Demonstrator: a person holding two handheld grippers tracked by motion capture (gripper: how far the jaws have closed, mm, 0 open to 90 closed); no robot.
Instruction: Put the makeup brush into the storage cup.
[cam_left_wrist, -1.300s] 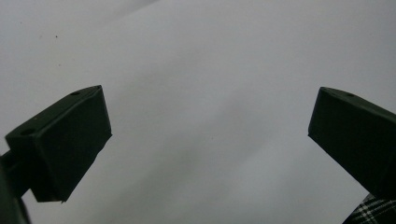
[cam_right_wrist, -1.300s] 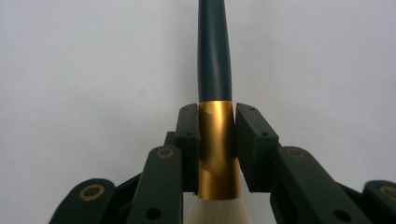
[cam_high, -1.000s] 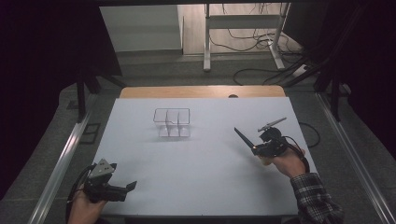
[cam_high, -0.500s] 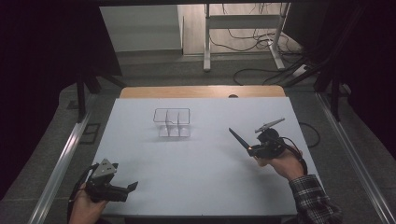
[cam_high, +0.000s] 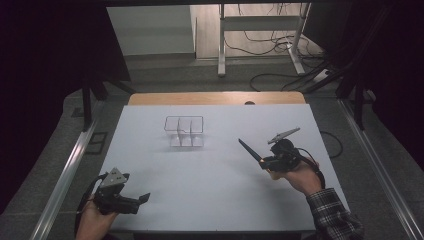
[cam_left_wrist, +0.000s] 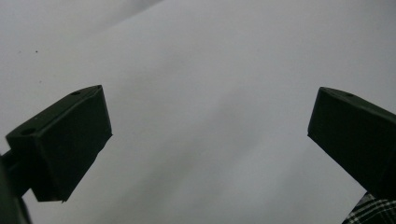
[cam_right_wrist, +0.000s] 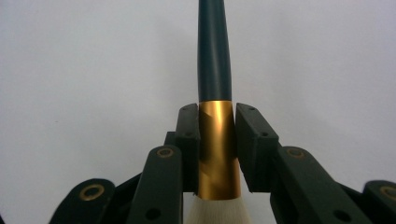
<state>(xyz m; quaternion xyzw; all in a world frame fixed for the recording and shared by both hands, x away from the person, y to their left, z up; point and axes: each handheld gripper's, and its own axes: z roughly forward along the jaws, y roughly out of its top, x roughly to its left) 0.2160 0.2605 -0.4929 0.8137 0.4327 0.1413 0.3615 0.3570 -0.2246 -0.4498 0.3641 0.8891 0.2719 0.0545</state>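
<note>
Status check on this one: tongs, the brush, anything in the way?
Right tongs shut on brush at its gold band. Left tongs open, nothing between them. Clear divided box stands apart; white table between is bare.

Sitting on desk (cam_high: 210, 200): one clear organizer (cam_high: 184, 131) at 11 o'clock, one brush (cam_high: 251, 151) at 3 o'clock; two tools showing, left tool (cam_high: 142, 199), right tool (cam_high: 265, 162).

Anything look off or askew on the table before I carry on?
Nothing stands out. The right hand-held gripper grips the brush squarely on its gold ferrule, the clear organizer stands upright on the white table, and the left hand-held gripper is open.
</note>
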